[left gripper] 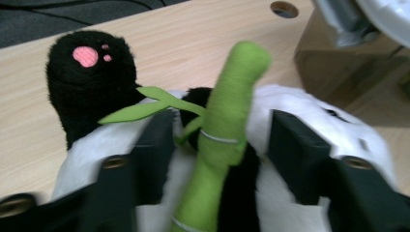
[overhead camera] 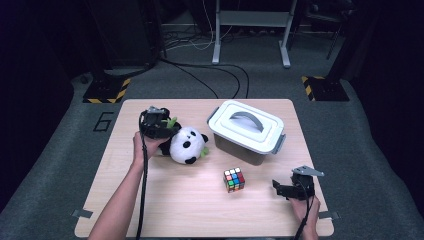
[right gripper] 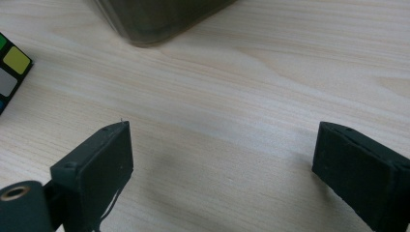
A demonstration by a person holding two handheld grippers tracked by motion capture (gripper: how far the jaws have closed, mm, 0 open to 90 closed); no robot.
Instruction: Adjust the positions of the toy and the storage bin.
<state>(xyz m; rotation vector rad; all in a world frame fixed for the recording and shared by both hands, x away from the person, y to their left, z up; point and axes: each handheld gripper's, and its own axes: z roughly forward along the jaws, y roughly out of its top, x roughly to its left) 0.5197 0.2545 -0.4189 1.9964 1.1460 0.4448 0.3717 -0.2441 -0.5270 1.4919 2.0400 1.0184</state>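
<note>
A plush panda [overhead camera: 187, 145] lies on the wooden table [overhead camera: 165, 205] left of centre, with a green felt bamboo stalk [left gripper: 227, 121] on its belly. My left gripper [overhead camera: 169, 131] reaches into it from the left. In the left gripper view its jaws [left gripper: 222, 140] stand apart on either side of the stalk, over the white fur, and the pads do not press on it. One black paw [left gripper: 89, 72] with a pink sole sticks up at the left. My right gripper [overhead camera: 276, 187] rests at the table's right front, open [right gripper: 222, 154], with bare wood between its jaws.
A grey storage box [overhead camera: 247, 131] with a white lid and grey handle stands right of the panda, close to it [left gripper: 338, 63]. A colour puzzle cube [overhead camera: 234, 180] sits in front of the box, left of my right gripper [right gripper: 12, 72]. Cables cross the floor beyond the table.
</note>
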